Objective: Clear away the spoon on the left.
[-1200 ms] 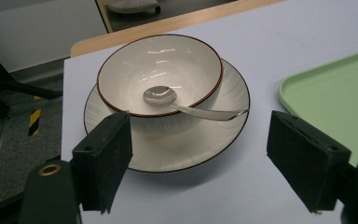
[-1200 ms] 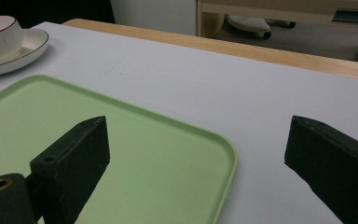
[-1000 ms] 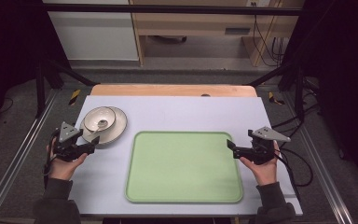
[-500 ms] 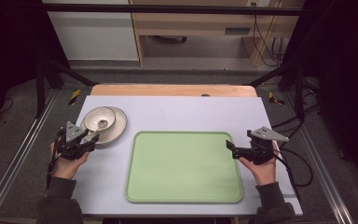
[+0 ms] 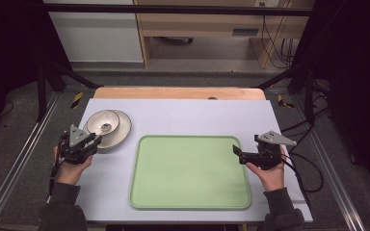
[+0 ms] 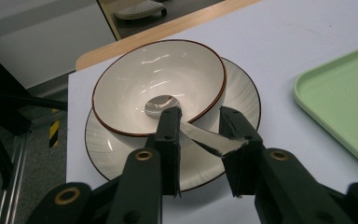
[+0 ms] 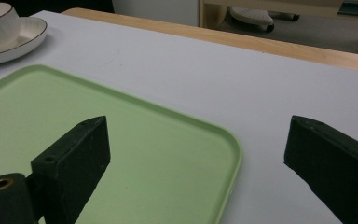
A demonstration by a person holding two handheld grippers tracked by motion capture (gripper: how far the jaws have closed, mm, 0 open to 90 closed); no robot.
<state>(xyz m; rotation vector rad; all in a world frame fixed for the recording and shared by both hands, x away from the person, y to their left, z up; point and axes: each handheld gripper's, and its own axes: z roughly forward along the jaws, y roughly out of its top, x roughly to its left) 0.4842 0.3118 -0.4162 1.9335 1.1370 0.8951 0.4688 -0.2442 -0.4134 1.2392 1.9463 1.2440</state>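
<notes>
A white bowl [image 5: 103, 122] with a brown rim sits on a white plate [image 5: 123, 132] at the table's left. A metal spoon [image 6: 161, 103] lies in the bowl [image 6: 135, 74], its handle sticking out over the plate [image 6: 244, 93] toward me. My left gripper [image 6: 200, 119] has its jaws drawn in on that handle, both touching it; it is also in the high view [image 5: 94, 140]. A green tray [image 5: 190, 171] lies in the middle. My right gripper [image 5: 237, 152] is open over the tray's right edge, one jaw above the tray [image 7: 51, 98], the other above the table.
The table top is white with a wooden strip [image 5: 178, 92] along its far edge. Metal frame rails [image 5: 19, 159] run along both sides, and cables [image 5: 308, 168] trail at the right. Bare table lies beyond the tray and right of the plate.
My left gripper has crept forward to the plate and bowl. The right gripper has barely moved.
</notes>
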